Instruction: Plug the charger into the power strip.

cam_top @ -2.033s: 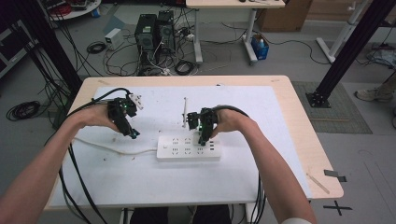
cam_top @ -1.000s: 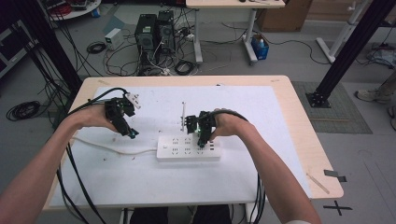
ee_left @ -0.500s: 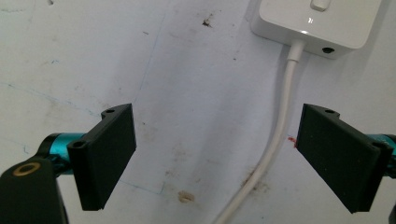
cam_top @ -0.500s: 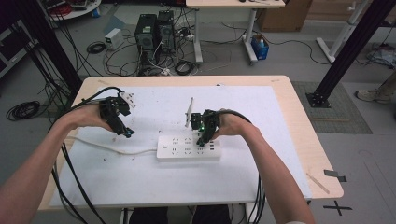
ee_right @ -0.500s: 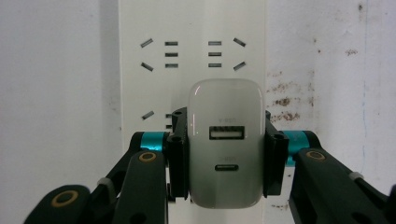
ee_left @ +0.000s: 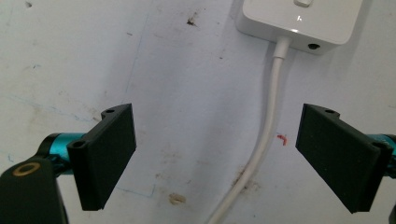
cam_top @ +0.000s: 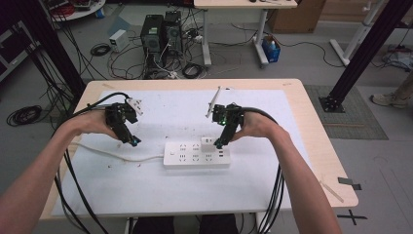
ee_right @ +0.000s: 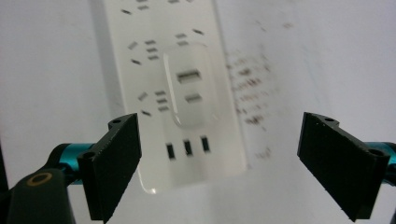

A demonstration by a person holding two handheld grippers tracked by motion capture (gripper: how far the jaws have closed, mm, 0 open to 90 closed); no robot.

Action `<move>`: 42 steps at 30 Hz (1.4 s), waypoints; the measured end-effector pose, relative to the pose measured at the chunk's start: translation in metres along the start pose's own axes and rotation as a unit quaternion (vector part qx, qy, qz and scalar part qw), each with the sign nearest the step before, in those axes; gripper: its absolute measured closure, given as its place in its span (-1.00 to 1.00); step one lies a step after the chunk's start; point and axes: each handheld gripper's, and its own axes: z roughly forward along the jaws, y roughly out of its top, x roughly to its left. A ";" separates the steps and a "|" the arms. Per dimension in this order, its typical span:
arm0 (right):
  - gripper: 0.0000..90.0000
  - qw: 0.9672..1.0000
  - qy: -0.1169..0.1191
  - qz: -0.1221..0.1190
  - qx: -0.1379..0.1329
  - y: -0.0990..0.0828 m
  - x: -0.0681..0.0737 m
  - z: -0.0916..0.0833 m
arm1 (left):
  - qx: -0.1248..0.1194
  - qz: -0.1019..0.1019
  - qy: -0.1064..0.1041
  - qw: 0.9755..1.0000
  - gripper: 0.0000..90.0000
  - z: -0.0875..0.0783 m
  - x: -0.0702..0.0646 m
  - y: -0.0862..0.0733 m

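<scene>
A white power strip [cam_top: 197,154] lies flat on the white mat at mid-table, and its white cord [cam_top: 117,155] runs off to the left. A small white adapter [cam_top: 208,142] sits plugged into the strip's far row. My right gripper [cam_top: 217,144] points down at that adapter from the right. In the right gripper view it is open [ee_right: 219,149] above the adapter [ee_right: 191,84] and the strip [ee_right: 140,93]. My left gripper [cam_top: 131,141] hangs open left of the strip. In the left gripper view its jaws [ee_left: 217,140] straddle the cord [ee_left: 266,140] below the strip's end [ee_left: 299,21].
The white mat [cam_top: 160,195] covers most of the wooden table [cam_top: 316,146]. Black cables trail from both grippers over the near edge. Computer towers [cam_top: 158,34] and loose cables lie on the floor behind, and a black frame post [cam_top: 360,53] stands at the right.
The right hand has shifted slightly right and turned, its tip still over the strip's right end. The left gripper has drifted a little left. The strip has not moved.
</scene>
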 end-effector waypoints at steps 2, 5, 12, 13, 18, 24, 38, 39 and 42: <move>-0.71 1.000 -0.024 0.015 -0.005 -0.007 -0.002 -0.012 | 0.002 0.006 -0.001 1.000 -0.73 -0.002 0.001 0.001; -0.71 0.997 -0.055 0.046 -0.001 -0.018 -0.005 -0.031 | 0.003 0.003 0.000 1.000 -0.73 -0.003 0.002 0.001; -0.71 0.993 -0.093 0.075 0.025 -0.039 -0.012 -0.056 | 0.016 0.007 0.002 1.000 -0.73 -0.005 0.001 -0.004; -0.71 0.992 -0.095 0.078 0.027 -0.041 -0.012 -0.058 | 0.017 0.007 0.001 1.000 -0.73 -0.005 0.001 -0.004; -0.71 0.992 -0.093 0.078 0.041 -0.048 -0.013 -0.058 | 0.023 0.009 0.001 1.000 -0.73 -0.005 0.000 -0.004; -0.71 0.991 -0.097 0.083 0.047 -0.051 -0.016 -0.058 | 0.024 0.009 0.000 1.000 -0.73 -0.004 0.001 -0.003; -0.71 0.989 -0.101 0.088 0.060 -0.056 -0.015 -0.052 | 0.025 0.016 -0.002 1.000 -0.73 0.000 0.003 0.001; -0.71 0.989 -0.101 0.089 0.059 -0.056 -0.015 -0.053 | 0.026 0.017 -0.004 1.000 -0.73 0.001 0.003 0.002; -0.71 0.989 -0.103 0.088 0.060 -0.055 -0.014 -0.053 | 0.027 0.020 -0.005 0.999 -0.73 0.002 0.003 0.003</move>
